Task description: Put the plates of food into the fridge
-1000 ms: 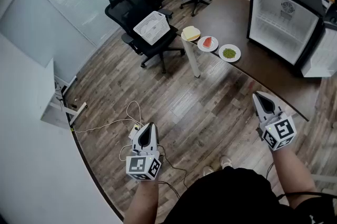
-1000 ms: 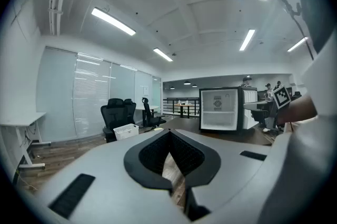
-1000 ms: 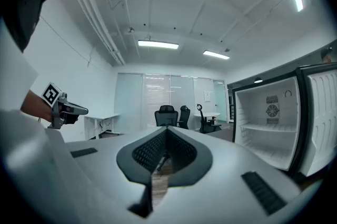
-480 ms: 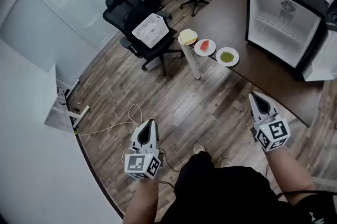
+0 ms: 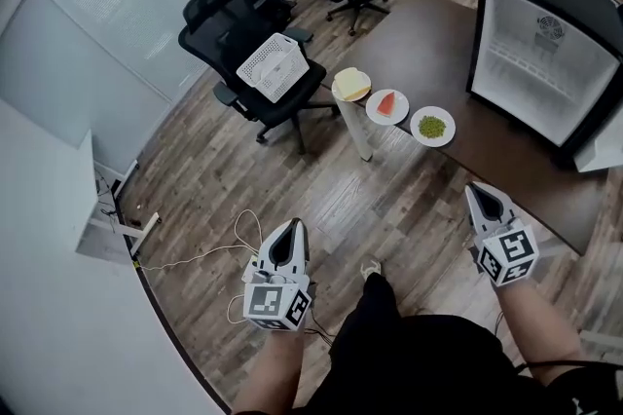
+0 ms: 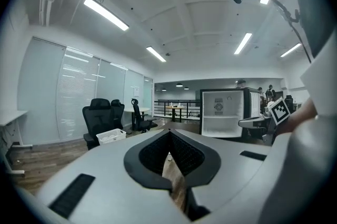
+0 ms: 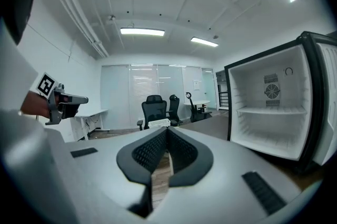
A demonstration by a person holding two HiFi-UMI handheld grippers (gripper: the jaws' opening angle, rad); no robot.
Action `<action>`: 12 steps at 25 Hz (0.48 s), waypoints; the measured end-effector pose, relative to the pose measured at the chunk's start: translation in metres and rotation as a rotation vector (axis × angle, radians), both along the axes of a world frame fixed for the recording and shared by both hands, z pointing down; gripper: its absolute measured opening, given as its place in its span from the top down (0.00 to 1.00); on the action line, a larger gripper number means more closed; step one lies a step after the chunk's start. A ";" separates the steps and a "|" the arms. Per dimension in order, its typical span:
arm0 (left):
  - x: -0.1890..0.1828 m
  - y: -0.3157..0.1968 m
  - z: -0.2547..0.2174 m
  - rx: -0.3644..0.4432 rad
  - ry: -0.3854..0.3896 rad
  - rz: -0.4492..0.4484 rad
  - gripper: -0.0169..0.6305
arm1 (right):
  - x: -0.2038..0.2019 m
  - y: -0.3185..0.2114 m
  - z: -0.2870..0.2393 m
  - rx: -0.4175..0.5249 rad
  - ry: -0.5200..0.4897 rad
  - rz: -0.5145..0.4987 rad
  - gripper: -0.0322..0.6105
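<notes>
Holding both grippers over the wood floor, I have my left gripper and right gripper closed tight, nothing between their jaws; further on, three plates of food line the table along its near edge, just short of the open fridge at its right end

Bright, even office light all round. Ceiling strips burn white in both gripper views, slightly blown out. The open fridge glows pale inside. The head view is sharp, with a soft sheen on the wood floor. Both gripper views bow hard at the edges, corners black. Up close, the left gripper and right gripper look soft.
</notes>
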State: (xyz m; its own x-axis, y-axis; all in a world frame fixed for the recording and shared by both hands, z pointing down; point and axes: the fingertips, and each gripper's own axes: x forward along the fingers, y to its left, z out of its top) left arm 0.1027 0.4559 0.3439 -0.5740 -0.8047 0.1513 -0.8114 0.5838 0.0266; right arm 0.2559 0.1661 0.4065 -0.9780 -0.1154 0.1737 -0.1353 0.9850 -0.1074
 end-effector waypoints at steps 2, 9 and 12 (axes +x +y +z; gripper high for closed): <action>-0.022 -0.013 0.007 -0.003 0.013 0.028 0.97 | -0.014 -0.010 0.008 -0.031 0.012 0.044 0.96; -0.115 -0.056 0.009 0.000 0.015 0.126 0.97 | -0.074 -0.034 0.032 -0.075 0.091 0.167 0.96; -0.155 -0.072 0.004 0.005 -0.005 0.171 0.97 | -0.103 -0.042 0.034 -0.078 0.100 0.204 0.96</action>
